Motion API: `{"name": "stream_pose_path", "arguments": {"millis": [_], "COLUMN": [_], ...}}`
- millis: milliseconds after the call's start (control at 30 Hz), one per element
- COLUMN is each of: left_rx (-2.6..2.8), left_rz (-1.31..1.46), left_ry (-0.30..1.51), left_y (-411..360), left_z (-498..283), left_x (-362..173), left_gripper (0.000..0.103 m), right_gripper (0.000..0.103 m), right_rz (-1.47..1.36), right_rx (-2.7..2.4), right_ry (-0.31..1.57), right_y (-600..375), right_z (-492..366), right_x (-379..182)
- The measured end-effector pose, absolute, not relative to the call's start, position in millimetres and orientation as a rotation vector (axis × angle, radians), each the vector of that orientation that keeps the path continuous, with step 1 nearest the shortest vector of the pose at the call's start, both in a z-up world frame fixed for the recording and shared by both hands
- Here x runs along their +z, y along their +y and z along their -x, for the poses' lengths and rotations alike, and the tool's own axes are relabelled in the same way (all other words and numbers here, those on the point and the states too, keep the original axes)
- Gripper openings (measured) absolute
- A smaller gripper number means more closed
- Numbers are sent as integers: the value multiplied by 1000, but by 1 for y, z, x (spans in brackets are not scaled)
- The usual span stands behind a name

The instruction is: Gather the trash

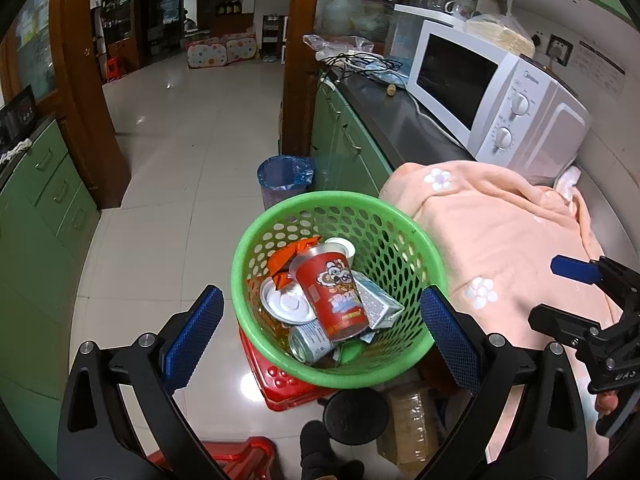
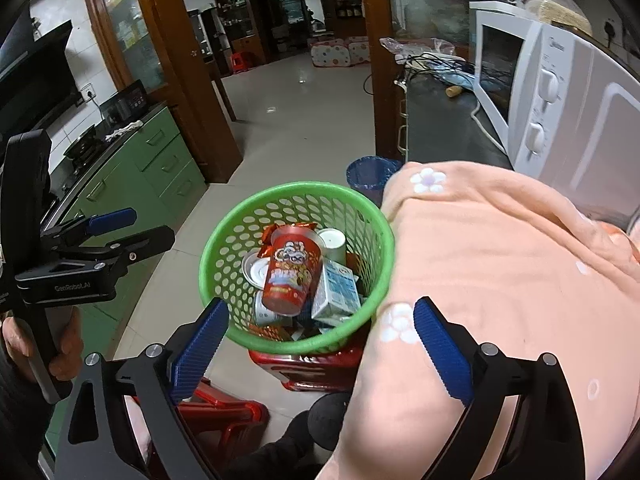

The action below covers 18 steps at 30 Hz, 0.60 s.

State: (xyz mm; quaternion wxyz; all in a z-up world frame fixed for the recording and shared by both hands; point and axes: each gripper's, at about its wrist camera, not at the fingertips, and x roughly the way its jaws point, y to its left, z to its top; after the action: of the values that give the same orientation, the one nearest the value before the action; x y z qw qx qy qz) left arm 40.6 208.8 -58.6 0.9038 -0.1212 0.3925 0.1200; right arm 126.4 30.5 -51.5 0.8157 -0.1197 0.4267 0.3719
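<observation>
A green perforated basket [image 1: 240, 264] [image 2: 208, 256] stands on a red plastic stool [image 1: 280, 384] [image 2: 316, 368]. It holds trash: a red snack cup [image 1: 332, 296] [image 2: 292, 276], a tin lid [image 1: 286, 304], a silver can [image 1: 310, 342], a small carton [image 1: 376, 304] [image 2: 338, 288], an orange wrapper [image 1: 292, 256] and a white cup [image 2: 334, 242]. My left gripper [image 1: 322, 332] hangs open above the basket's near side, empty. My right gripper [image 2: 320, 348] is also open and empty, over the basket's near rim and the blanket's edge. Its blue finger [image 1: 572, 270] shows at the right of the left wrist view.
A pink flowered blanket [image 1: 500, 240] [image 2: 500, 260] drapes the counter to the right of the basket. Behind it sits a white microwave [image 1: 500, 100]. A blue-lined bin [image 1: 284, 180] stands on the tiled floor beyond. Green cabinets [image 1: 48, 184] line the left. A hand [image 2: 64, 344] holds the left gripper's handle.
</observation>
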Motion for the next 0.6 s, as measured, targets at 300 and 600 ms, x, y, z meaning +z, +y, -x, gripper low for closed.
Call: {"name": "stream_pose_path", "arguments": {"millis": [300,600], "left_rx": [253,261], "left_rz": [202,167], "left_ry": [815,815], "left_y": [185,172], "left_z": [-33,-24], "left_x": [-51,-42], "left_gripper": [98,98], "right_gripper": [92,92], "right_rz": [239,213], "right_rx": [713,657], "right_ry": [914,920], "right_y": [7,-14], "right_z": [-111,-99], "right_x": [-49,-44]}}
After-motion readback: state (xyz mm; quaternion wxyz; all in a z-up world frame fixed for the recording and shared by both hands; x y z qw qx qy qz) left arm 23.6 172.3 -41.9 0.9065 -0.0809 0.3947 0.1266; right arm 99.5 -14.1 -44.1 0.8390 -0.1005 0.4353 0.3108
